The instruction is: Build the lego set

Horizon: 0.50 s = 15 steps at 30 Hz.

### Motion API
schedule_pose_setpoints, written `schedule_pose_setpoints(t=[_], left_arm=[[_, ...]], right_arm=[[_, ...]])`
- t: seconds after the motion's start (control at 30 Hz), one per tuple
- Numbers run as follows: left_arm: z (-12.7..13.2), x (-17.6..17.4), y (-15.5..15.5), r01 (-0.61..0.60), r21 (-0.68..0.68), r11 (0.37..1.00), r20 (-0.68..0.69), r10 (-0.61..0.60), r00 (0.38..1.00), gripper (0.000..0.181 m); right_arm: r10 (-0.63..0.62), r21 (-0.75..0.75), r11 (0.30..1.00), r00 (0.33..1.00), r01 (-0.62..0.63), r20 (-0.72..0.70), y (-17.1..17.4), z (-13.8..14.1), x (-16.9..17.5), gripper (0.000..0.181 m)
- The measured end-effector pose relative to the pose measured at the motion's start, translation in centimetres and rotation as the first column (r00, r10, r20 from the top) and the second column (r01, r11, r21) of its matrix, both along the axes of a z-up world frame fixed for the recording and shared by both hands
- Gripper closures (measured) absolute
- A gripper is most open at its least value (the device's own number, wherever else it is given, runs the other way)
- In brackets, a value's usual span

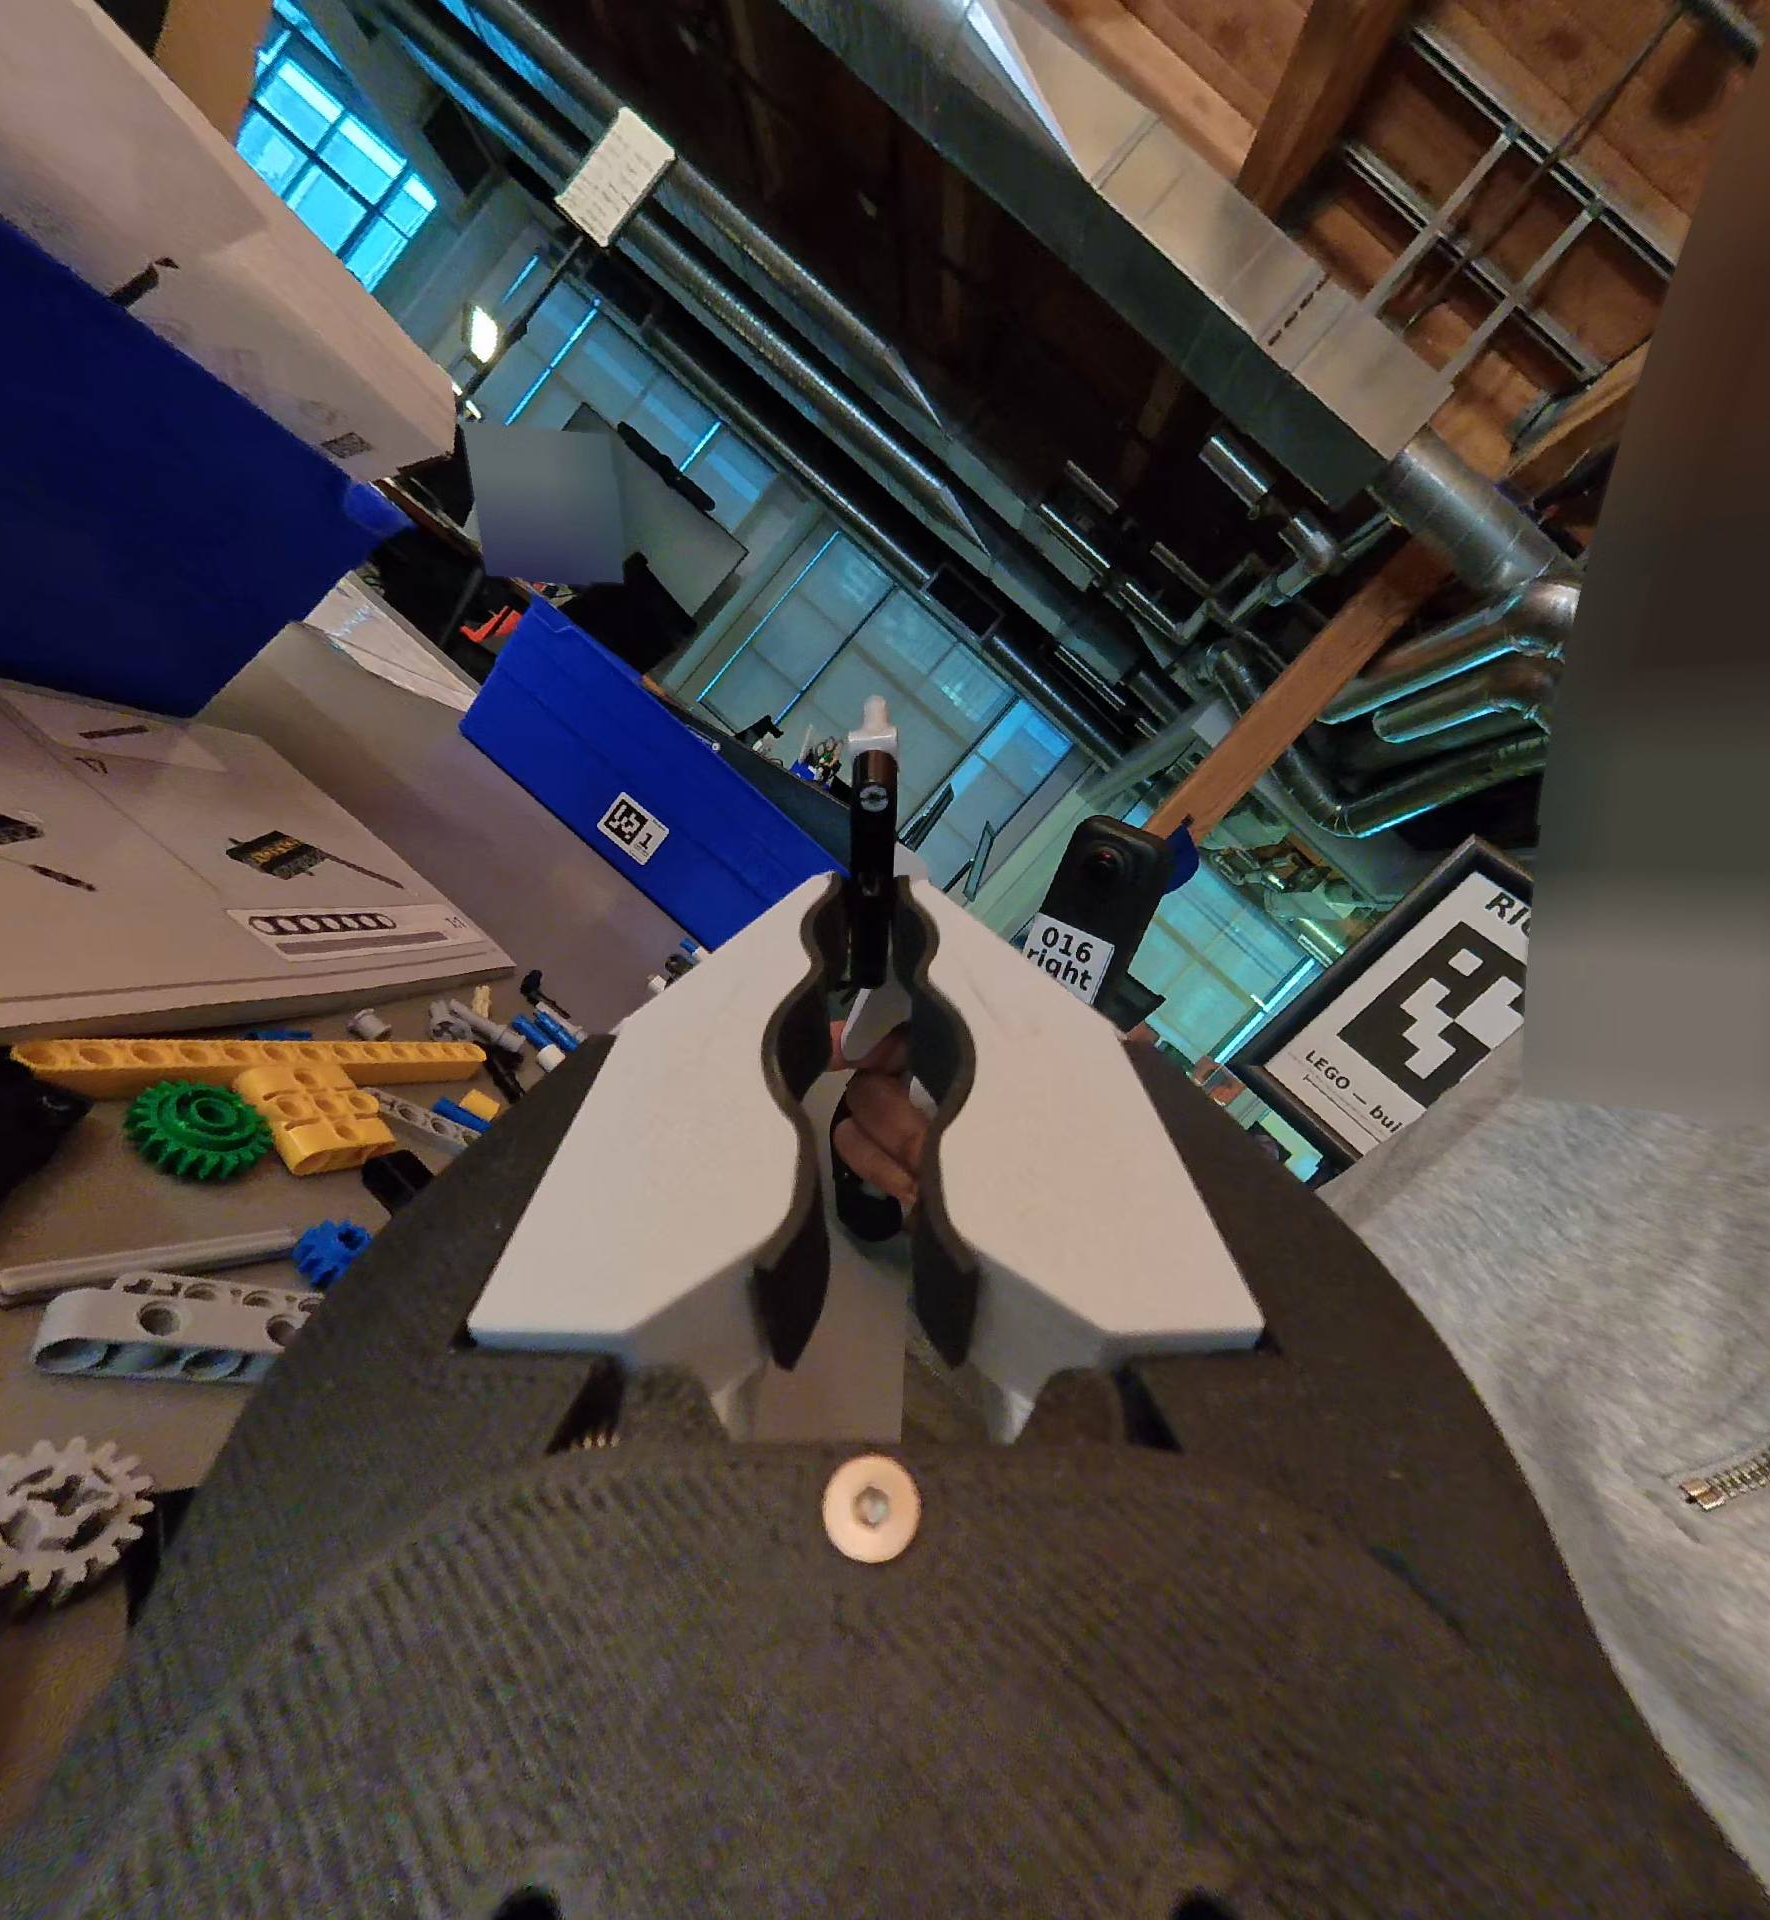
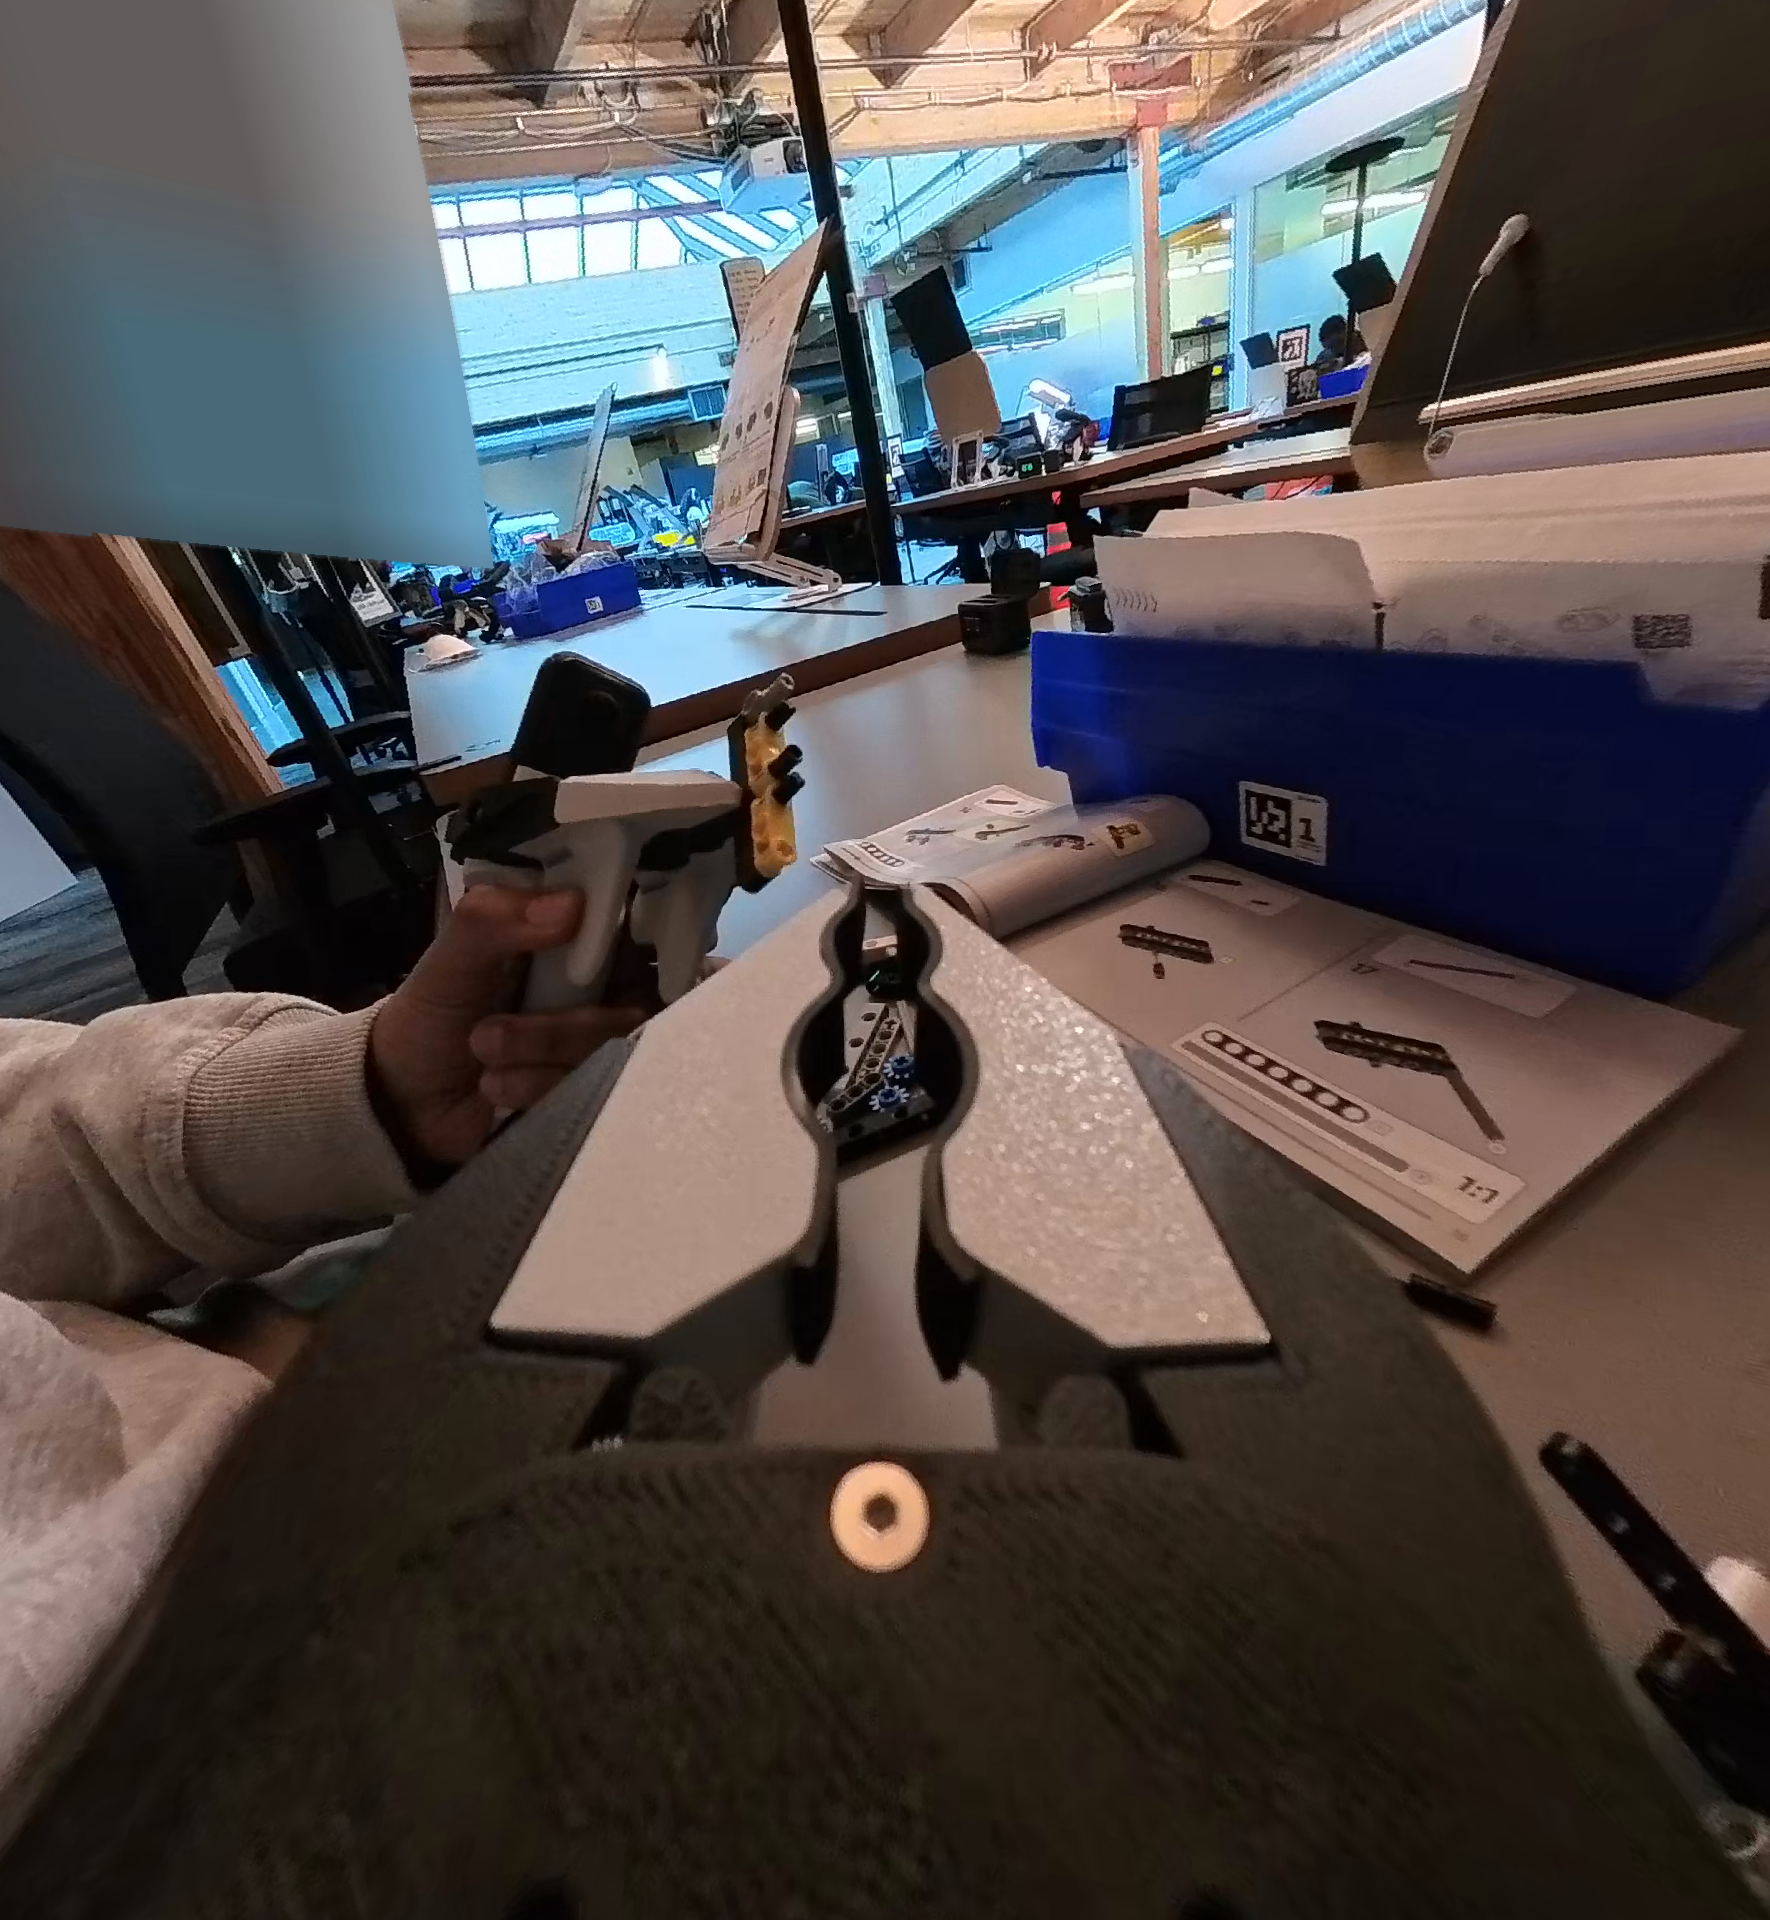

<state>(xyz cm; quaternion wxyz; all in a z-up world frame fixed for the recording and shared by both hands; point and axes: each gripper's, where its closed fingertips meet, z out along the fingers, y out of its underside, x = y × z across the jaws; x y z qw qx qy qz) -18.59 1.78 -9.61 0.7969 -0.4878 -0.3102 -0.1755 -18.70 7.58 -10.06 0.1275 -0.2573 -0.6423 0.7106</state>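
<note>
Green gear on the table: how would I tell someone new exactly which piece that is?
In the left wrist view, find the open instruction booklet lying left of the gripper. Just below it lies a long yellow beam full of holes. The green gear sits against that beam's lower edge: a toothed wheel, the only green part there, unlike the grey gear nearer the camera.

Left gripper [image 1: 868, 914]: matt grey plastic fingers [image 1: 694, 1122], coarse ribbed black body with a shiny metal screw [image 1: 870, 1507]. Left of it lie glossy plastic pieces: green gear [image 1: 197, 1129], yellow beam [image 1: 247, 1062]. Above them, smooth paper booklet [image 1: 185, 883], glossy blue bin [image 1: 81, 488]. Right, soft grey cloth sleeve [image 1: 1587, 1403]
</note>
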Motion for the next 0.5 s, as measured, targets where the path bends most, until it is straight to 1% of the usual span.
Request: schedule_pose_setpoints(t=[0.03, 0.27, 0.5], left_arm=[[0.00, -0.01, -0.01, 0.000, 0.001, 1.000, 0.001, 0.000, 1.000, 0.175], [-0.12, 0.46, 0.57, 0.006, -0.039, 0.999, -0.033, -0.008, 0.999, 0.175], [0.00, 0.27, 0.30, 0.004, -0.017, 1.000, -0.021, -0.004, 1.000, 0.175]], right_arm=[[0.000, -0.001, 1.000, 1.000, 0.000, 0.000, 0.00, 0.01, -0.02, 0.178], [0.001, -0.001, 1.000, 1.000, -0.001, 0.000, -0.03, 0.04, -0.05, 0.178], [0.005, -0.006, 1.000, 1.000, -0.005, 0.002, -0.11, 0.11, -0.03, 0.178]])
